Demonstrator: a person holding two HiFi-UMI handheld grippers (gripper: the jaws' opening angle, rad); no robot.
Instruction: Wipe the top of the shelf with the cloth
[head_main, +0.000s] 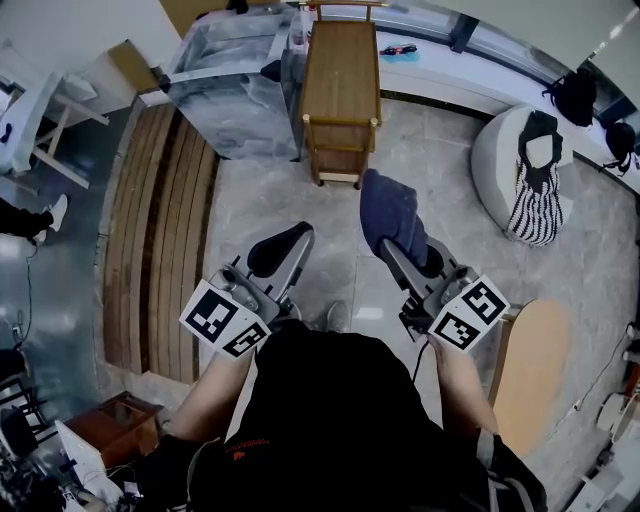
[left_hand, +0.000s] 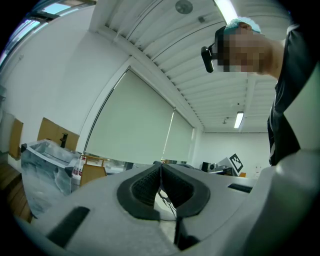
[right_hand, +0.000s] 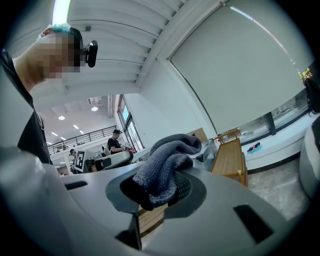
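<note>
A dark blue-grey knitted cloth (head_main: 390, 212) hangs bunched from my right gripper (head_main: 400, 250), whose jaws are shut on it; in the right gripper view the cloth (right_hand: 167, 162) fills the space between the pads. My left gripper (head_main: 280, 250) is held beside it, shut and with nothing in it, its dark pads (left_hand: 161, 186) pressed together. The wooden shelf (head_main: 342, 70) stands ahead on the floor, its long top bare; it also shows in the right gripper view as the shelf (right_hand: 231, 157). Both grippers are held well short of it and tilted upward.
A clear plastic-wrapped bin (head_main: 235, 85) stands left of the shelf. A slatted wooden bench (head_main: 160, 235) runs along the left. At the right are a white round seat with a striped bag (head_main: 537, 185) and a round wooden table (head_main: 530, 365). A white ledge (head_main: 470, 85) runs behind.
</note>
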